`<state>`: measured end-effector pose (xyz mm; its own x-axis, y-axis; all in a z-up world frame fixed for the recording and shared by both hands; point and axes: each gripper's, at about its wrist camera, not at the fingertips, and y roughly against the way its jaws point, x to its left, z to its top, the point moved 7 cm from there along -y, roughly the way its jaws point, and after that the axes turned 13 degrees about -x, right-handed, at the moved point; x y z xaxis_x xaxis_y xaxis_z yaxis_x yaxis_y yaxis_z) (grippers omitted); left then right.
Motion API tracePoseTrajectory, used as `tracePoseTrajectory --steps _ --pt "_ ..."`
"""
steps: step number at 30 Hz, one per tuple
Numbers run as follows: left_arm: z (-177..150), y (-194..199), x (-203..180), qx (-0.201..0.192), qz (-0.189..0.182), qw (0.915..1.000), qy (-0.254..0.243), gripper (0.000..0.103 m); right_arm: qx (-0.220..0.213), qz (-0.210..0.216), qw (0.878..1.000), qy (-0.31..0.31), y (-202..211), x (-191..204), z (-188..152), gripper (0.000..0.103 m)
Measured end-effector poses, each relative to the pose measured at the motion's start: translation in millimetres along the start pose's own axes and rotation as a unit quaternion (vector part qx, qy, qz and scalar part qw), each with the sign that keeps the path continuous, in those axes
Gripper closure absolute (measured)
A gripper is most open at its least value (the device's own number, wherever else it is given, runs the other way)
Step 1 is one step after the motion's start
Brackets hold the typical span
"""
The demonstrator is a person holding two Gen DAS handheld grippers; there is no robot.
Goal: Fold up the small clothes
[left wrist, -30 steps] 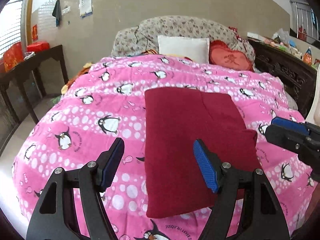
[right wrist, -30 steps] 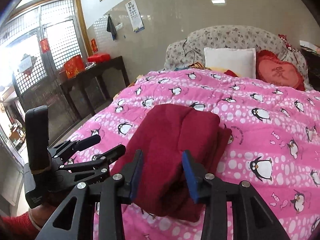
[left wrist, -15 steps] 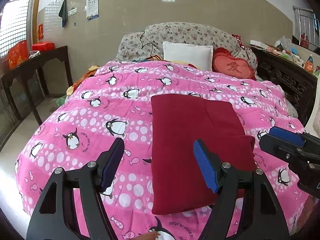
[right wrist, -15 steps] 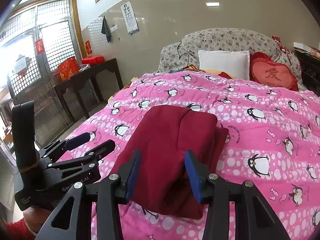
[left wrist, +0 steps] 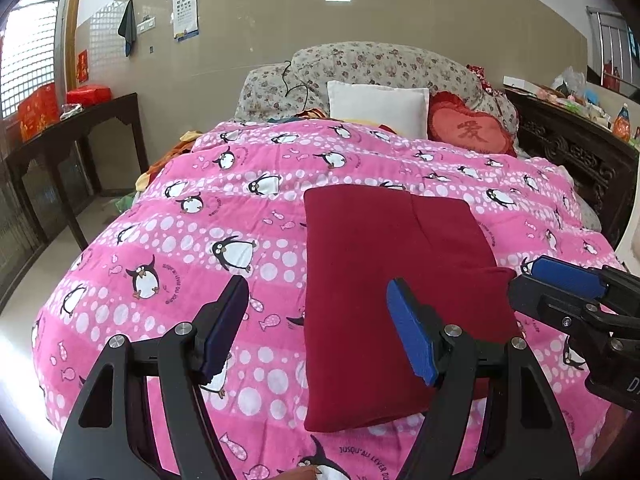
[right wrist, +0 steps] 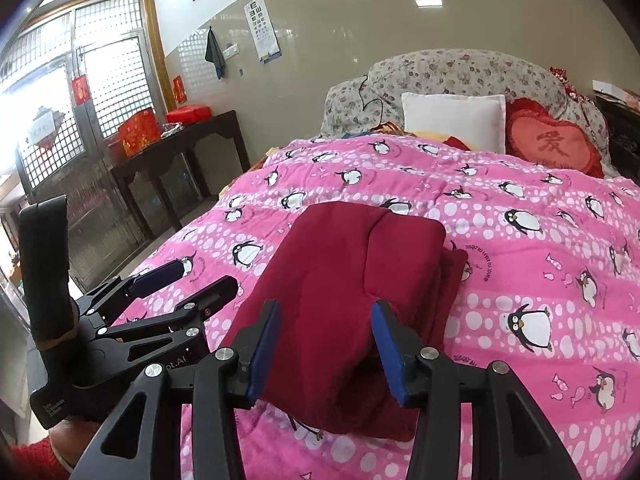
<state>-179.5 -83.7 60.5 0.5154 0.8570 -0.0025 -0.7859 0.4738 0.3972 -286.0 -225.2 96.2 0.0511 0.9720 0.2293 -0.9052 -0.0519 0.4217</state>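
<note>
The left wrist camera looks forward between the left gripper fingers, from the bed's foot toward the pillows, close above the quilt. The right wrist camera sits just to its right, angled leftward. Both views share the garment, the quilt, the pillows and each other's gripper.

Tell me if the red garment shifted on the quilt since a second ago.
No. The red garment keeps its place on the penguin quilt, near edge just above the printed lettering.
</note>
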Motion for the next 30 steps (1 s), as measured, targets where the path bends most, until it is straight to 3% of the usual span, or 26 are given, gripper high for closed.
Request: tracePoseTrajectory --steps 30 --pt "-3.8 -13.3 -0.3 0.008 0.003 0.9999 -0.011 0.031 0.014 -0.001 1.0 -0.003 -9.3 0.6 -2.0 0.057"
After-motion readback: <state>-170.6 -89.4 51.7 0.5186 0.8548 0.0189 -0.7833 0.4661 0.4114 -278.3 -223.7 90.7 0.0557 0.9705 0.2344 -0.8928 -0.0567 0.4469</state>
